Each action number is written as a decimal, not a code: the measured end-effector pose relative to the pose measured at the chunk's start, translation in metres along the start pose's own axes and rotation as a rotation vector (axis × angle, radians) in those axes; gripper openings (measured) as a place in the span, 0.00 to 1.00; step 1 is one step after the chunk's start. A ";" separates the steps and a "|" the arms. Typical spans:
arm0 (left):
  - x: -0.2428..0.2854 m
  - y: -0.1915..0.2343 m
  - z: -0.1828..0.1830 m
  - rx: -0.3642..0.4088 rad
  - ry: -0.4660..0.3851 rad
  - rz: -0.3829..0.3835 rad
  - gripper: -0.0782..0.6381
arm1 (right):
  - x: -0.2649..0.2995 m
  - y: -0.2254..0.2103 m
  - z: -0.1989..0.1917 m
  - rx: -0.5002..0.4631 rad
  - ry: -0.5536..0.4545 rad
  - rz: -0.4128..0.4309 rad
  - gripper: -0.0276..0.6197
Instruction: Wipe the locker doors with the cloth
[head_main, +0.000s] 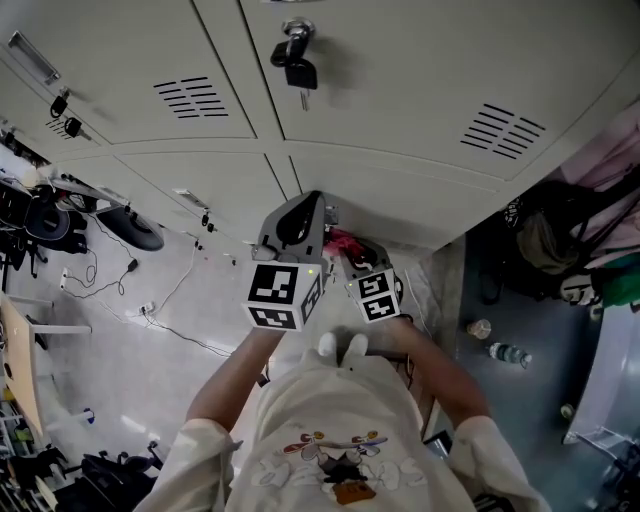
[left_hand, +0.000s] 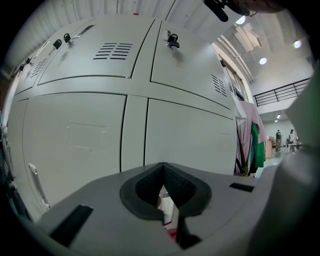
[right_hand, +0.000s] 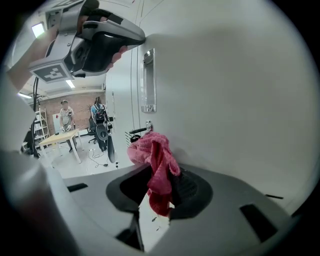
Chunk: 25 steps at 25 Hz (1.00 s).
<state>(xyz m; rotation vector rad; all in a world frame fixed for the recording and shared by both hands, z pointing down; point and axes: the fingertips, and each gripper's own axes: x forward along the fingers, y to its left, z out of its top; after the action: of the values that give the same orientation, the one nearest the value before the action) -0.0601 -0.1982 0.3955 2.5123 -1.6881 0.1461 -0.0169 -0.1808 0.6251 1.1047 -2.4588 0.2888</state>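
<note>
Grey metal locker doors (head_main: 400, 100) fill the upper part of the head view, each upper door with a group of vent slots (head_main: 505, 130), and one with a bunch of keys (head_main: 295, 55) hanging from its lock. Below them a second row of doors goes down to the pale floor (head_main: 150, 350), where cables lie. The person holds both tools low, in front of this bottom row. The right claw (right_hand: 162, 187) is closed on a pink cloth (right_hand: 152, 160); one part of the cloth is pinched between the pads and a bunch of it stands up above them, just beside the plain face of a lower door and near its long handle (right_hand: 148, 80). I cannot tell if the cloth really touches the metal. The left claw (left_hand: 162, 172) has its two tips together with nothing between them, and it is held close beside the right one, pointing at the lockers. As for progress, my judgement is that the cloth is taken and brought to the door, so the wiping itself is the step in hand. No wet trace, streak or dirt shows on any door, so how many are already wiped I cannot say; the other doors, above and to the left, may all remain to do
</note>
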 end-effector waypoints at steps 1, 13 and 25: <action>0.000 0.000 0.000 0.000 -0.001 0.001 0.12 | -0.001 -0.001 0.000 -0.001 -0.001 -0.001 0.21; 0.000 0.000 0.000 -0.003 -0.008 0.008 0.12 | -0.020 -0.022 -0.009 -0.010 0.002 -0.037 0.21; 0.000 0.000 0.000 -0.008 -0.020 0.017 0.12 | -0.053 -0.055 -0.019 0.017 -0.002 -0.114 0.21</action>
<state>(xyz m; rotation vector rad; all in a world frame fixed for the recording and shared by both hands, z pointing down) -0.0603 -0.1985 0.3951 2.5023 -1.7142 0.1164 0.0612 -0.1755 0.6178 1.2474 -2.3884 0.2734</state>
